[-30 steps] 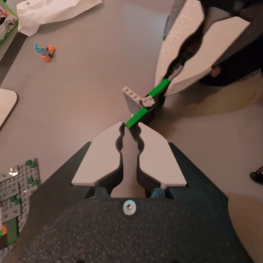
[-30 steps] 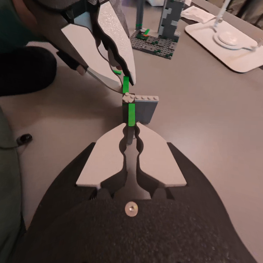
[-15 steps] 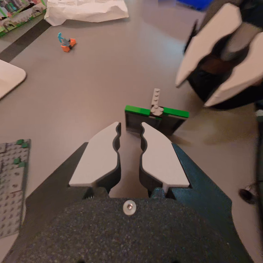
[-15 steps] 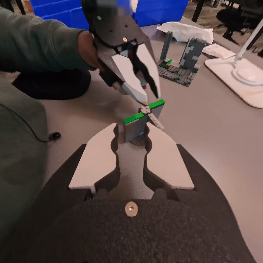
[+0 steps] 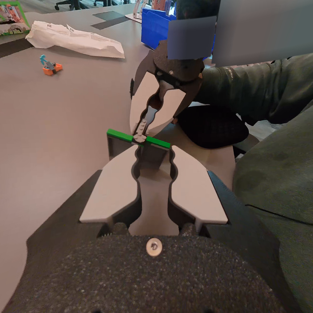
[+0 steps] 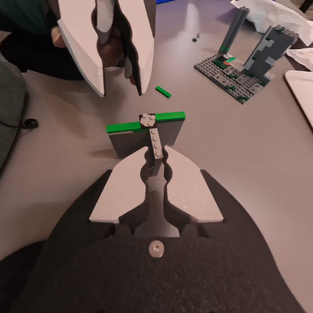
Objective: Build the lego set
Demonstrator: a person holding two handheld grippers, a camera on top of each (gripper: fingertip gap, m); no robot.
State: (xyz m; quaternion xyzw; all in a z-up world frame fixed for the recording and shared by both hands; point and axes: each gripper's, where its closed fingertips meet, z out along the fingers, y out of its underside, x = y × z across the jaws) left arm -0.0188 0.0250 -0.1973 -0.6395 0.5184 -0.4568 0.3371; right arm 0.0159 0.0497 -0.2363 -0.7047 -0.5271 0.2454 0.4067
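Right gripper [image 6: 155, 149] jaws pinch the wall piece [image 6: 145, 135] standing on the surface [image 6: 220, 152]; left gripper [image 5: 154, 149] jaws gape empty. Baseplate build [image 6: 245, 67] half done, loose green tile [image 6: 163, 92] unplaced

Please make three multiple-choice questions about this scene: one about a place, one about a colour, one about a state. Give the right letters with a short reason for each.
1. Where is the loose green tile?
A) on the table
B) on top of the panel
C) in a gripper

2. What colour are the strips on top of the dark grey panel?
A) orange
B) green
C) blue

3. How is the left gripper?
A) shut on the panel
B) shut on a tile
C) open, empty

Key:
1. A: the loose green tile lies flat on the table.
2. B: the strips on the dark grey panel are green.
3. C: the left gripper has its fingers wide apart, clear of the panel.
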